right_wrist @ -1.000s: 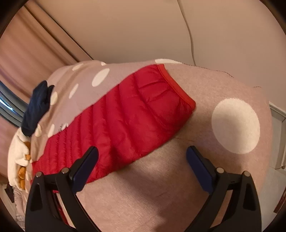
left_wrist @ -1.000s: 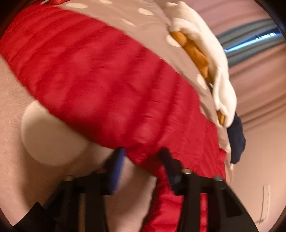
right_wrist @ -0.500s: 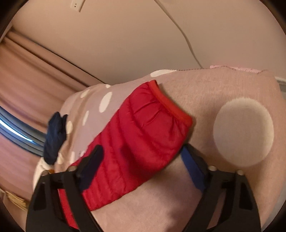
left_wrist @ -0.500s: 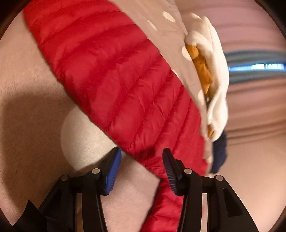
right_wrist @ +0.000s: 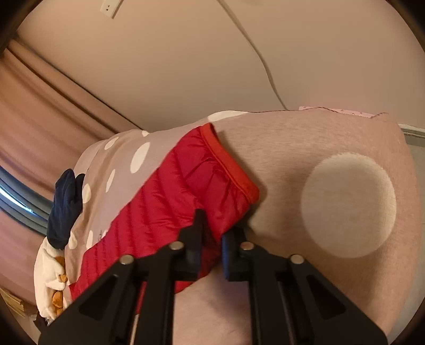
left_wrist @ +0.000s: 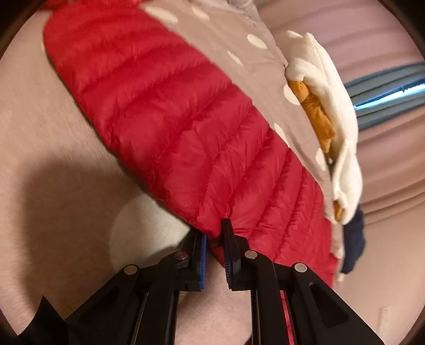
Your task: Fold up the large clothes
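Bedding comes first, because it is the largest thing: a pinkish-brown blanket with white dots [left_wrist: 32, 111] covers the whole surface under your two tools, and you see it also in the right wrist view [right_wrist: 318, 143]. One big white dot [right_wrist: 348, 207] lies to the right of your right tool.

On this blanket the red quilted jacket [left_wrist: 170, 116] lies as a long band. In the left wrist view it runs from the far left to the near right. In the right wrist view the jacket [right_wrist: 170, 201] ends in a smooth red hem [right_wrist: 228, 164] at its far right end.

At the far edge of the blanket you have a small pile of other clothes: a white fleece piece [left_wrist: 332, 87], an orange cloth [left_wrist: 316, 114] inside it, and a dark navy piece [left_wrist: 353, 244] at the near end of the pile.

Your left gripper [left_wrist: 213, 233] has its fingers narrow, and they pinch the near edge of the jacket; red fabric sits between the two pads. Your right gripper [right_wrist: 212, 231] is also narrow and pinches the jacket just near the hem corner, with red fabric between its fingers.

A white cable [right_wrist: 255, 50] hangs on the wall behind, and a wall socket [right_wrist: 109, 8] is at the far left.
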The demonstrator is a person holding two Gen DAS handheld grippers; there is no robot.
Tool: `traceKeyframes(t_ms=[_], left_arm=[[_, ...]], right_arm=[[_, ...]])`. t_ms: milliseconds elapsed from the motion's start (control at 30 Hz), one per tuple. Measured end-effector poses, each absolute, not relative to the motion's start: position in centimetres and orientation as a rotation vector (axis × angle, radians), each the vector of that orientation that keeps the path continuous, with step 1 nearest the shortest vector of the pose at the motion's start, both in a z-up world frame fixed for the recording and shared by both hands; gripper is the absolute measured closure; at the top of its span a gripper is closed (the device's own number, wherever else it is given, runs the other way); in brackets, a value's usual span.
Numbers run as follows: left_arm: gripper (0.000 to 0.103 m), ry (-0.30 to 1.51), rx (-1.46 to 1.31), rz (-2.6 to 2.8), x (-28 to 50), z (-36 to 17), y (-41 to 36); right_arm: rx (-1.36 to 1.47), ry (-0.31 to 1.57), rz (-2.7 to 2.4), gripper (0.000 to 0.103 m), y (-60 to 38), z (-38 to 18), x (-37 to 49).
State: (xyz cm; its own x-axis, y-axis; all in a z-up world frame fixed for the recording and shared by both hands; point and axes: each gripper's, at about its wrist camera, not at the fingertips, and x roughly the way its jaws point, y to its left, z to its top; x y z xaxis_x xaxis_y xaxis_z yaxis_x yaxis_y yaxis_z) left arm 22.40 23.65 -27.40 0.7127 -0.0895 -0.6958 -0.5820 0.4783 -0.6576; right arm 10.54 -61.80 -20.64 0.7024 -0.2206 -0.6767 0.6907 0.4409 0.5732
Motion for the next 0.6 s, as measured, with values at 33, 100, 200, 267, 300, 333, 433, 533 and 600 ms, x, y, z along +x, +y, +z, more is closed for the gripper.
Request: traceKeyframes(t_ms=[33, 100, 200, 267, 300, 333, 433, 533, 600], left_arm=[[0.088, 0.742, -1.006, 0.369, 22.3, -27.0, 23.6], [0.088, 0.743, -0.903, 0.430, 22.3, -26.3, 23.2], [0.088, 0.749, -0.786, 0.482, 22.3, -25.6, 22.9], [0.088, 0.748, -0.761, 0.511, 22.3, -25.6, 23.1], [0.088, 0.747, -0.757, 0.528, 22.3, -25.7, 23.2], [0.088, 0.746, -0.750, 0.541, 22.3, -25.8, 23.4], [0.088, 0.749, -0.727, 0.565, 21.8, -25.9, 23.8], [0.088, 0.752, -0.772, 0.550, 21.5, -26.4, 24.5], [0.088, 0.751, -0.802, 0.547, 21.4, -26.5, 24.8]], right_arm=[[0.944, 0.563, -0.606, 0.095, -61.5, -20.5, 10.6], [0.863, 0.585, -0.619, 0.095, -60.5, -18.6, 11.6], [0.752, 0.585, -0.596, 0.095, -58.4, -15.7, 13.0], [0.707, 0.553, -0.521, 0.096, -56.4, -13.3, 14.4], [0.686, 0.539, -0.491, 0.096, -55.1, -12.1, 15.1], [0.667, 0.531, -0.471, 0.096, -54.0, -11.3, 15.5], [0.613, 0.520, -0.376, 0.096, -49.3, -8.4, 18.2], [0.545, 0.515, -0.274, 0.096, -43.7, -6.6, 20.5], [0.510, 0.525, -0.203, 0.096, -39.4, -6.2, 22.3]])
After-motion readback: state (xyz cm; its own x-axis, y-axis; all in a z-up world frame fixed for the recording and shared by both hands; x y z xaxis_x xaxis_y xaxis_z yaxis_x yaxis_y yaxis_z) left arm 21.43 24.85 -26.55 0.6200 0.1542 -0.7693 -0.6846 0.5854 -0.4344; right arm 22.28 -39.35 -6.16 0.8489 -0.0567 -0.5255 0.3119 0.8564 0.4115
